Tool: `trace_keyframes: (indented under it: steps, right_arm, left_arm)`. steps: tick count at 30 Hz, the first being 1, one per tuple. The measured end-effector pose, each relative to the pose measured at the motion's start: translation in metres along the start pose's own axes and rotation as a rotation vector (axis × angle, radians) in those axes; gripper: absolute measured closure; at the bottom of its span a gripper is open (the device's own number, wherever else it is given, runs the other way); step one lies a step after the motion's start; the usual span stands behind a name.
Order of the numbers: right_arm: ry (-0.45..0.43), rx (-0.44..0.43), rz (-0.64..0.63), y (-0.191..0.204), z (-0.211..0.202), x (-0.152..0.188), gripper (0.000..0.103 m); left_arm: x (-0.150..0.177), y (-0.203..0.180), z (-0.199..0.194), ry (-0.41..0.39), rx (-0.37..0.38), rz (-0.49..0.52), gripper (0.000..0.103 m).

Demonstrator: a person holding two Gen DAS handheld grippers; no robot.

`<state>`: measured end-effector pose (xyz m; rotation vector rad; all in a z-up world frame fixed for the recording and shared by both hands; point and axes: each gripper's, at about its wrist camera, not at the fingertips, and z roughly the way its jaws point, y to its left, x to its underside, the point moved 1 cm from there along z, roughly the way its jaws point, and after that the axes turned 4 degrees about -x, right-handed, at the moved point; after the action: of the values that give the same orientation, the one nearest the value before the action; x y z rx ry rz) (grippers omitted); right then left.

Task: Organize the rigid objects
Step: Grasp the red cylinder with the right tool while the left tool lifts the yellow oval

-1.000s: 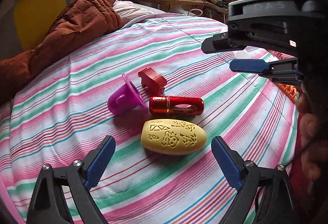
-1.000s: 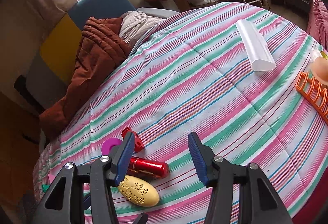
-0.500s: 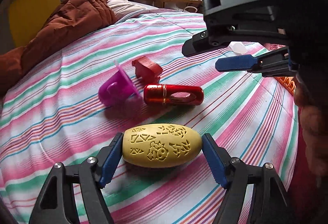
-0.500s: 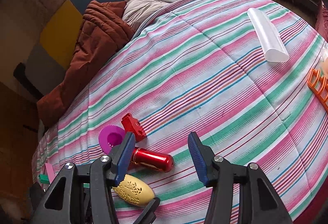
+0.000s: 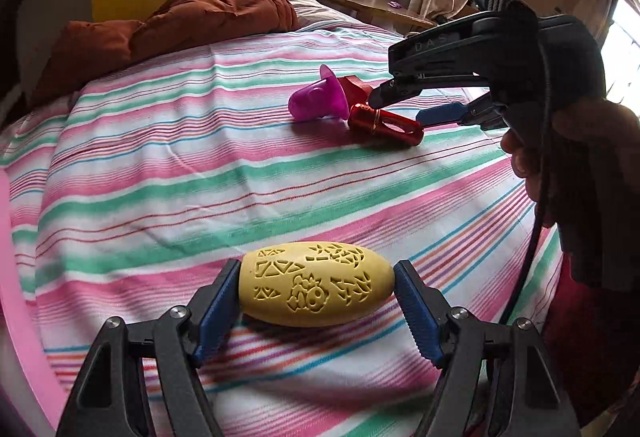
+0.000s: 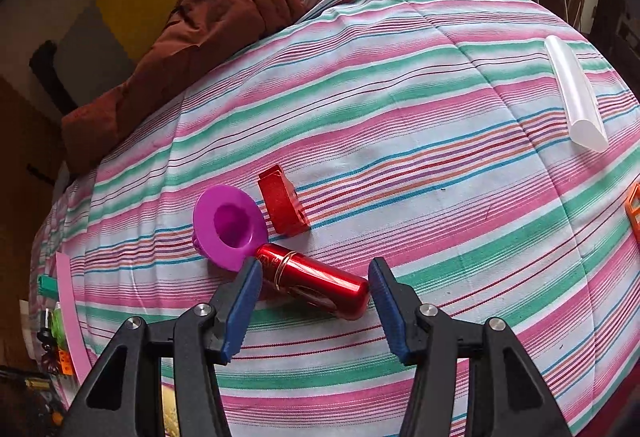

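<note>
My left gripper (image 5: 316,293) is shut on a yellow carved egg-shaped object (image 5: 316,283) and holds it by its two ends, just above the striped bedspread (image 5: 200,189). My right gripper (image 6: 314,291) is open, its blue pads either side of a shiny red metal cylinder (image 6: 316,283) that lies on the bed. In the left wrist view that cylinder (image 5: 386,125) lies under the right gripper (image 5: 400,105). A purple funnel-shaped cup (image 6: 228,227) and a red block (image 6: 282,207) lie just beyond the cylinder.
A clear plastic half-tube (image 6: 576,93) lies far right on the bed. An orange rack (image 6: 634,209) pokes in at the right edge. A brown quilt (image 6: 208,21) is heaped at the head of the bed. A pink strip and small items (image 6: 68,317) sit at the left edge.
My left gripper has closed on the yellow object and drawn it back from the others. My right gripper has come down around the red cylinder.
</note>
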<state>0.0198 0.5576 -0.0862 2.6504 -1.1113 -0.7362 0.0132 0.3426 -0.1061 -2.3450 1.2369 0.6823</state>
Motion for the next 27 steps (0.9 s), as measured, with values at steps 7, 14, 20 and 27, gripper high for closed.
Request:
trace_keyframes:
  steps: [7,14,20,27]
  right_arm:
    - [0.08,0.028,-0.098,0.013,0.014,0.009,0.046]
    - [0.068,0.075,-0.145,0.015,0.016,0.011,0.049]
    - [0.07,0.148,-0.264,0.028,0.019,0.021,0.078]
    - [0.081,0.167,-0.33,0.036,0.022,0.027,0.078]
  left_arm:
    - [0.022,0.005,-0.02,-0.003,0.001,-0.036,0.027]
    - [0.034,0.014,-0.032,-0.008,-0.01,-0.074,0.027]
    - [0.041,0.018,-0.041,-0.013,-0.027,-0.076,0.027]
    - [0.05,0.029,-0.054,-0.019,-0.084,-0.095,0.027]
